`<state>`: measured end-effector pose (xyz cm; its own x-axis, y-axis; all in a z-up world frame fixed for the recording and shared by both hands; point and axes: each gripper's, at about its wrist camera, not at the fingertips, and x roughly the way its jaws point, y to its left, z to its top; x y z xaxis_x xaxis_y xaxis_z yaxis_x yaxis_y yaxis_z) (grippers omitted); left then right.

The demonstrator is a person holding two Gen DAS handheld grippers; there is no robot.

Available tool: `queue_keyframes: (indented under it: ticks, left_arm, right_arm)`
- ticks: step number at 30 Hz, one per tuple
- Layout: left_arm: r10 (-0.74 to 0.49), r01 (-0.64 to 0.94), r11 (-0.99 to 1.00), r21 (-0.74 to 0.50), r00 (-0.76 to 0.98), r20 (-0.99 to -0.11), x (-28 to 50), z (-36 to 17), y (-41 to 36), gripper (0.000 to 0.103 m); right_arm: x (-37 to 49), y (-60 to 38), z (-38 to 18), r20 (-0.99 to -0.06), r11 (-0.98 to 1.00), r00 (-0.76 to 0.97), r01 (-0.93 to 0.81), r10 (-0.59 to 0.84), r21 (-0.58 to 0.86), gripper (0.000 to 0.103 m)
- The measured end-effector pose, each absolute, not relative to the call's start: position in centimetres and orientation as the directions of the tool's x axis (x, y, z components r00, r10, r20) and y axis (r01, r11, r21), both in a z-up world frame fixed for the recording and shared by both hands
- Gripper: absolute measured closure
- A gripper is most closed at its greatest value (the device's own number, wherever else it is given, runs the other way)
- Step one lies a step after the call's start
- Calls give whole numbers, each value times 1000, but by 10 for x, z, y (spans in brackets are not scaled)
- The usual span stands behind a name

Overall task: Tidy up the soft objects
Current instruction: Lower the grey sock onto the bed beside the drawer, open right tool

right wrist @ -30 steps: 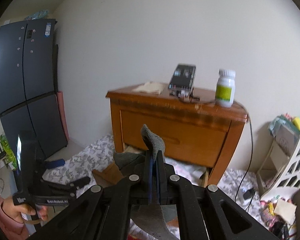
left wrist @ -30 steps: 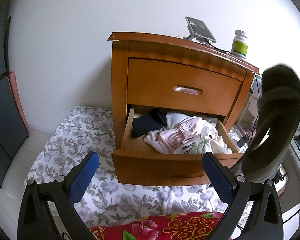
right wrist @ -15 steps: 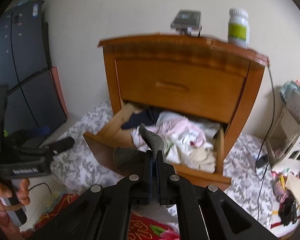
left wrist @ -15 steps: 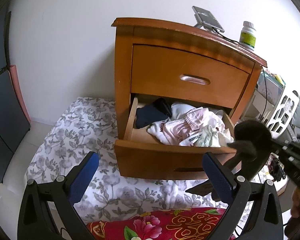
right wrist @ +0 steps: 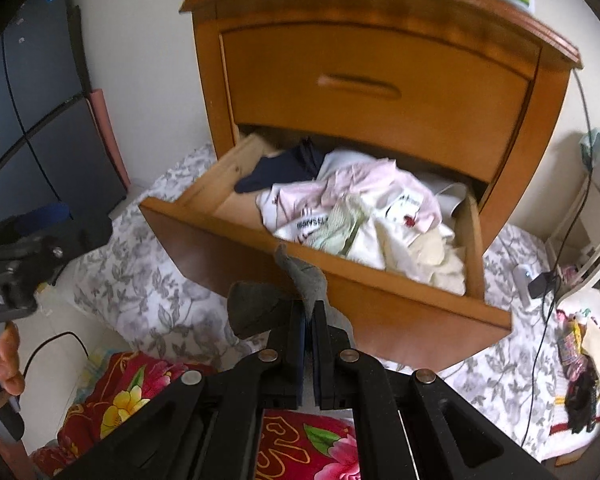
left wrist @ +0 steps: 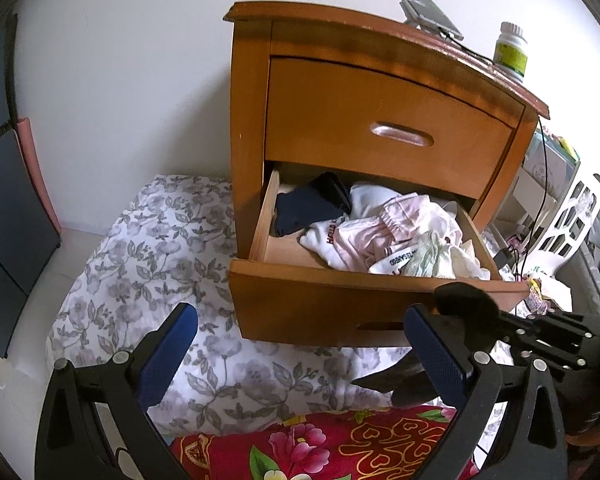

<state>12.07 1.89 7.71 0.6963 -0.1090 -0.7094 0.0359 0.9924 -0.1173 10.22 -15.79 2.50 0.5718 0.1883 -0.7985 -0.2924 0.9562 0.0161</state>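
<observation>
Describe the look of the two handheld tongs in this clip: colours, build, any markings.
Both are black angular frames with silver rivets at the joints and blue pads on the finger faces. The left tongs show long blue pads; the right tongs show narrow blue pad edges. The right wrist view catches white lettering on the left tool's body, partly cut off.

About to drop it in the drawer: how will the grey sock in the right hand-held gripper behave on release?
Probably floppy: the grey sock droops around the shut right hand-held gripper. Likely light, so it should land softly on the heaped clothes. It may snag on the drawer front.
</observation>
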Motion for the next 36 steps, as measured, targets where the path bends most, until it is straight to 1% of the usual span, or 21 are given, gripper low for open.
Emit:
queue_keyframes:
  ticks: [10,20,23,24,25,26,28,32,34,36]
  left_arm:
    - [-112,41,993,-114,672,-732,126,69,18,0]
    - [-116,51,993,-109,658,-744,127,66,16,0]
    - [-115,51,993,-108,655,-747,127,65,16,0]
    - [-115,52,993,-108,654,-748,127,64,16,0]
    - [-115,53,993,-107,652,-749,127,64,15,0]
    - [-115,54,993,-106,650,-751,127,63,15,0]
    - [-116,56,993,-104,646,-755,128,62,14,0]
    - [-114,60,993,-99,634,-764,130,58,12,0]
    - [-115,63,993,-97,626,-771,130,54,11,0]
    - [-114,65,993,-94,617,-778,131,51,9,0]
  right_arm:
    - [112,-146,-9,-863,951,472,-307,181,32,100]
    - [113,-142,-15,-879,949,441,-312,181,39,99]
    - [112,-144,-17,-885,954,432,-296,176,45,95]
    - [111,-146,-18,-887,957,427,-288,173,48,89]
    - [111,-147,-19,-890,959,424,-280,169,48,79]
    - [111,-149,-20,-893,962,420,-269,161,47,73]
    - [110,-153,-22,-900,969,413,-245,142,40,51]
    - [108,-161,-24,-902,977,412,-208,128,44,41]
    - [108,-165,-25,-903,981,412,-189,126,50,30]
    - [108,-168,-26,-904,984,410,-172,119,51,27]
